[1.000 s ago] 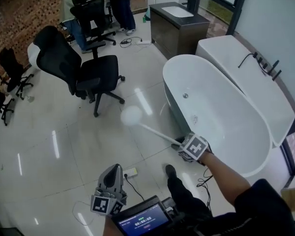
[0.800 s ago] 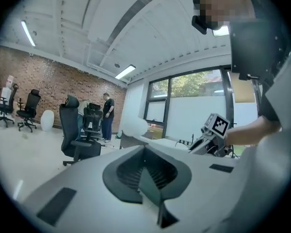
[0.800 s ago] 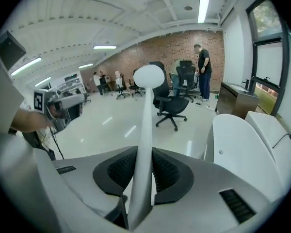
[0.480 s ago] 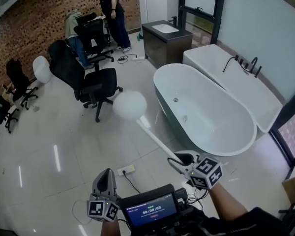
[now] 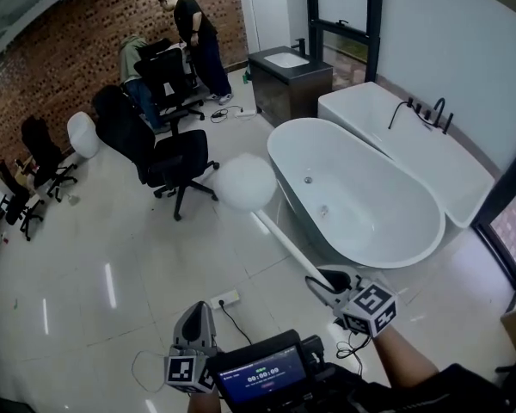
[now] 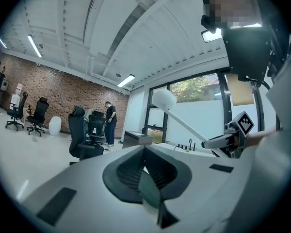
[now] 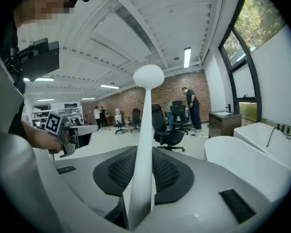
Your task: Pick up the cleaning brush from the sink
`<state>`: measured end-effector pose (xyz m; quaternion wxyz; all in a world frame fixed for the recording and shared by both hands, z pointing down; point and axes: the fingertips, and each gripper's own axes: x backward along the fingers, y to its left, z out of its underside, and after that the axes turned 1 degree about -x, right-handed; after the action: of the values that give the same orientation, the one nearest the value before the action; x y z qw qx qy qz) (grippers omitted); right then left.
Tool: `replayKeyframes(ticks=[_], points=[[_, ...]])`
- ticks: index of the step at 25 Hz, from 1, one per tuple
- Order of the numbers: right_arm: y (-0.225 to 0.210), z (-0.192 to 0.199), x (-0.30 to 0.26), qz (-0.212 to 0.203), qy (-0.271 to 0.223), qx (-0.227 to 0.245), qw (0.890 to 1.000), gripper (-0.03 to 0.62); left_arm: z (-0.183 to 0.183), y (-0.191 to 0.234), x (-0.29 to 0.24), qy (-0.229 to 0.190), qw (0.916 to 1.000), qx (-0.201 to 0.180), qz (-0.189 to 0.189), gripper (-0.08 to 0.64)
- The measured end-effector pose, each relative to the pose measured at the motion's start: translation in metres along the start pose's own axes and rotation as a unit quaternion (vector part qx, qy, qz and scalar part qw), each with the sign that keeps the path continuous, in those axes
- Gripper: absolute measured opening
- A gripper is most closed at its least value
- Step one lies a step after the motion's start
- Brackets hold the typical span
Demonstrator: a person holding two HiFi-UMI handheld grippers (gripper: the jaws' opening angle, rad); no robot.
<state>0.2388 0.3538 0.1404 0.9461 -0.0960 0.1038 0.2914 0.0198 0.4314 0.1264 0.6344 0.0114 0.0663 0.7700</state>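
My right gripper (image 5: 325,282) is shut on the long handle of a white cleaning brush (image 5: 245,181). The brush slants up and away, and its round head hangs in the air over the floor beside the oval bathtub (image 5: 430,231). In the right gripper view the handle (image 7: 144,144) rises straight from between the jaws to the round head (image 7: 148,75). My left gripper (image 5: 198,315) is low at the left, shut with nothing in it, and its jaws (image 6: 144,148) meet. The sink (image 5: 288,60) sits in a dark cabinet at the far wall, well away from both grippers.
A rectangular tub (image 5: 451,175) with a black tap stands against the right wall. A black office chair (image 5: 159,149) is left of the brush head, with more chairs and two people (image 5: 193,33) by the brick wall. A power strip (image 5: 225,298) and cables lie near my feet.
The right gripper has lifted the brush, so its head now stands higher and larger in the head view. The left gripper has also come up. My view has swung toward the far wall.
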Motion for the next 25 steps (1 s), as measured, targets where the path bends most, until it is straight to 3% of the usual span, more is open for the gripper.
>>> replayKeyframes(ticks=[7,14,25], points=[[0.007,-0.003,-0.006,0.019,-0.002,0.016,1.0,0.075,-0.007,0.018,0.014,0.0,0.9991,-0.04,-0.014,-0.011],[0.038,-0.011,-0.041,0.026,-0.005,0.019,0.999,0.075,-0.014,0.058,0.032,-0.008,0.9994,-0.034,0.002,-0.011],[0.026,-0.021,-0.049,0.036,-0.001,0.024,0.999,0.075,-0.016,0.067,0.03,-0.005,0.9997,-0.023,0.0,-0.011]])
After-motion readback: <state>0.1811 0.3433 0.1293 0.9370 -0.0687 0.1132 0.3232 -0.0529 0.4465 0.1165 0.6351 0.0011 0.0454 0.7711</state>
